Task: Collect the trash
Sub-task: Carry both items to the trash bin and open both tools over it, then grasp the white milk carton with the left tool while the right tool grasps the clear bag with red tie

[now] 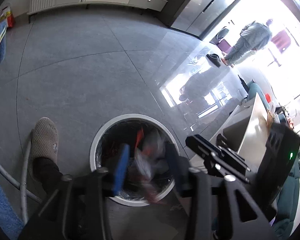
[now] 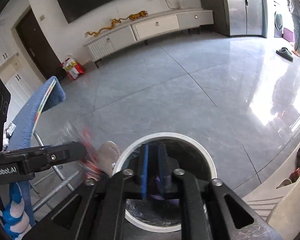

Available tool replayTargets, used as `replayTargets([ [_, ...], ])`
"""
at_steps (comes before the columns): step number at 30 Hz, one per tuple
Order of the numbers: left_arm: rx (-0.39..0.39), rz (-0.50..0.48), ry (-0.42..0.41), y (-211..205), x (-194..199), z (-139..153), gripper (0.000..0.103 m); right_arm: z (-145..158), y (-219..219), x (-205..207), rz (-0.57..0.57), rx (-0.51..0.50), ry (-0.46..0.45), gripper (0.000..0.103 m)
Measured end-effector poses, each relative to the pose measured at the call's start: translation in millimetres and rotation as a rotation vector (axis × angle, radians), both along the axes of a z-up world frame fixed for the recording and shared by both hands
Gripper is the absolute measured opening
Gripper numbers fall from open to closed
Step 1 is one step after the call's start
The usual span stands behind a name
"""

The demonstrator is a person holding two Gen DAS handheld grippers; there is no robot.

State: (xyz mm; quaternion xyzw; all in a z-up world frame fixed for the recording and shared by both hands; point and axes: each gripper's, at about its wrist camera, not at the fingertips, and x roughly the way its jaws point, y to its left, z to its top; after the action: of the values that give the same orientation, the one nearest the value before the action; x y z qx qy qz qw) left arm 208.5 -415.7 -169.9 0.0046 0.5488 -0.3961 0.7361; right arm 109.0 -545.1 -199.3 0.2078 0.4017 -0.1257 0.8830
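Over the white bin [image 1: 94, 150] we have left gripper [image 1: 148, 166] parted, blurred wrapper [image 1: 144, 166] between unpressed; right gripper [image 2: 153, 170] narrowly parted, purple scrap [image 2: 160, 196] at tips.

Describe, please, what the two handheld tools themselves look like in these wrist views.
Both are black, angular frames with cut-out slots and silver screw heads. Each ends in two flat blue finger pads. In the right wrist view, the left tool carries white lettering on its side. In the left wrist view, the right tool's black housing shows a small green light.
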Motion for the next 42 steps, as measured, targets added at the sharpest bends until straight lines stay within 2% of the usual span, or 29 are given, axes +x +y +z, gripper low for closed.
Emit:
replayTargets([
  [6, -0.024, -0.010, -0.008, 12.3, -7.1, 10.3, 0.046, 4.9, 0.4, -15.3, -0.027, 0.001, -0.020, 0.024],
  [13, -0.051, -0.003, -0.112, 45.0, -32.1, 53.1, 0.046, 49.4, 22.1, -33.7, -0.026, -0.039, -0.117, 0.030],
  [19, -0.099, 0.045, -0.211, 103.3, -51.6, 102.4, 0.048, 107.2, 67.7, -39.1, 0.052, -0.102, -0.220, 0.034],
  [25, -0.146, 0.130, -0.322, 186.6, -70.4, 146.5, 0.050, 162.0, 131.0, -43.2, 0.163, -0.138, -0.323, 0.037],
  [29, -0.182, 0.222, -0.362, 252.1, -79.3, 162.2, 0.062, 184.7, 172.0, -39.3, 0.243, -0.142, -0.361, 0.038],
  [35, -0.223, 0.389, -0.329, 356.4, -82.9, 155.6, 0.062, 196.0, 232.0, -25.0, 0.372, -0.158, -0.361, 0.040],
  [40, -0.224, 0.527, -0.273, 437.7, -77.6, 130.0, 0.062, 189.4, 276.0, -7.1, 0.463, -0.151, -0.336, 0.041],
  [42, -0.243, 0.590, -0.226, 468.9, -75.3, 116.3, 0.062, 186.3, 291.6, -1.5, 0.494, -0.143, -0.326, 0.041],
])
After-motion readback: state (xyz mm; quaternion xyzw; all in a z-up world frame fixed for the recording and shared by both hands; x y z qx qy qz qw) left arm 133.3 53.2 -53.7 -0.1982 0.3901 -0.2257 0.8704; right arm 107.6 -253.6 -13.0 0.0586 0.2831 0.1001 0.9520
